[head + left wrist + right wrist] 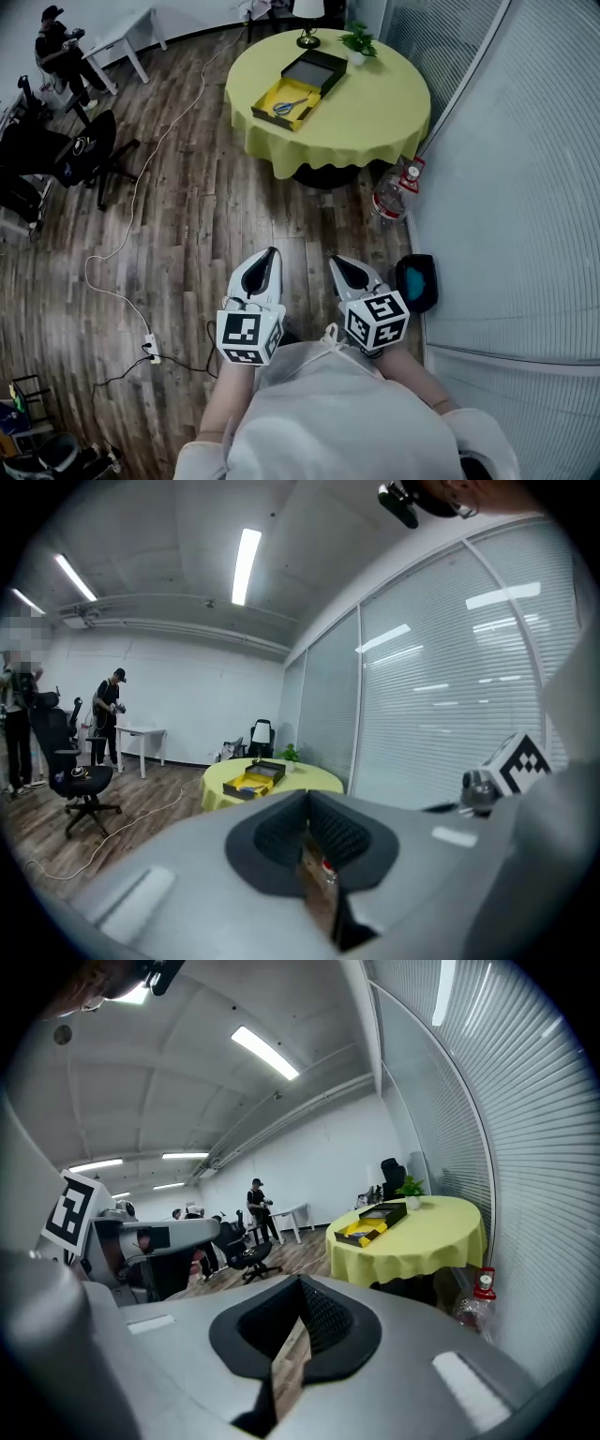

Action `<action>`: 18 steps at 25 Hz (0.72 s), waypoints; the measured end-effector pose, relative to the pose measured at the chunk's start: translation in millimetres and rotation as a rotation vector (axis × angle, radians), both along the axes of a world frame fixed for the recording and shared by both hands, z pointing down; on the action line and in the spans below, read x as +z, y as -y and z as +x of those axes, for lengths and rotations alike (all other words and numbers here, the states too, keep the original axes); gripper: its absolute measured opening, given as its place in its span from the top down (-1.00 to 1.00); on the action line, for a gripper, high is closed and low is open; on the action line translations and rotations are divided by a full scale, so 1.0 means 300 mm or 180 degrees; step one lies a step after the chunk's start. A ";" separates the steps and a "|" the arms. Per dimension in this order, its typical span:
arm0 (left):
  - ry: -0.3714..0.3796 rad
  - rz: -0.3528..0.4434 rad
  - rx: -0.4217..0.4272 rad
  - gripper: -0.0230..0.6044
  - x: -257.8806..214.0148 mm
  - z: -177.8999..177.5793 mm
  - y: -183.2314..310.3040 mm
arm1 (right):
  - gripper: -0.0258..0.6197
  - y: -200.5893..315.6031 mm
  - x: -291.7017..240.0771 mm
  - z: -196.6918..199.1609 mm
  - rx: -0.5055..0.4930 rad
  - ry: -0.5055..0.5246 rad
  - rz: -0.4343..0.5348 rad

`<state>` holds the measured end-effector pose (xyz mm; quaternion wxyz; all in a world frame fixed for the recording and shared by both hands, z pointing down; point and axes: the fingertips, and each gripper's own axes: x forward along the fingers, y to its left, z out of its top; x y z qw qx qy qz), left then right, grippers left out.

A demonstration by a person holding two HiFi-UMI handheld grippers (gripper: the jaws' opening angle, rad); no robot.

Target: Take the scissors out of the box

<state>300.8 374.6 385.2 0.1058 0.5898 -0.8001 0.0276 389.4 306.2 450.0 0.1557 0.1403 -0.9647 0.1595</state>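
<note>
The scissors (290, 105) lie in an open box with a yellow lining (265, 94). Its black lid (319, 66) rests beside it on a round table with a yellow cloth (375, 117). The table stands well ahead of me across the wooden floor. My left gripper (273, 251) and right gripper (334, 260) are side by side over the floor, pointing at the table, far from the box. Both are shut with nothing held. The box (248, 782) shows small and distant above the left gripper's (307, 801) closed jaws, and the box (368, 1227) likewise beyond the right gripper (300, 1284).
A glass wall with blinds (525, 187) runs along the right. A water bottle (389, 199) and a blue-black object (417, 281) lie by it on the floor. An office chair (84, 150), a white cable (141, 187) and a power strip (150, 349) are on the left. A person (56, 47) stands far left.
</note>
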 end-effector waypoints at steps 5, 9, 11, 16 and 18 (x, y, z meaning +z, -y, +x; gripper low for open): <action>-0.0032 -0.0012 0.0010 0.91 -0.006 -0.315 -0.037 | 0.92 -0.025 0.000 -0.284 0.0078 -0.0034 -0.0012; -0.0055 -0.0042 0.0036 0.91 0.003 -0.530 -0.082 | 0.92 -0.054 0.016 -0.485 0.0156 -0.0076 -0.0034; -0.0066 -0.0046 0.0059 0.91 0.005 -0.608 -0.098 | 0.92 -0.061 0.022 -0.560 0.0198 -0.0100 -0.0030; -0.0093 -0.0024 0.0066 0.91 0.011 -0.744 -0.070 | 0.92 -0.032 0.046 -0.692 0.0196 -0.0179 -0.0032; -0.0115 -0.0028 0.0081 0.91 0.025 -0.779 -0.038 | 0.92 -0.005 0.062 -0.731 0.0195 -0.0186 -0.0047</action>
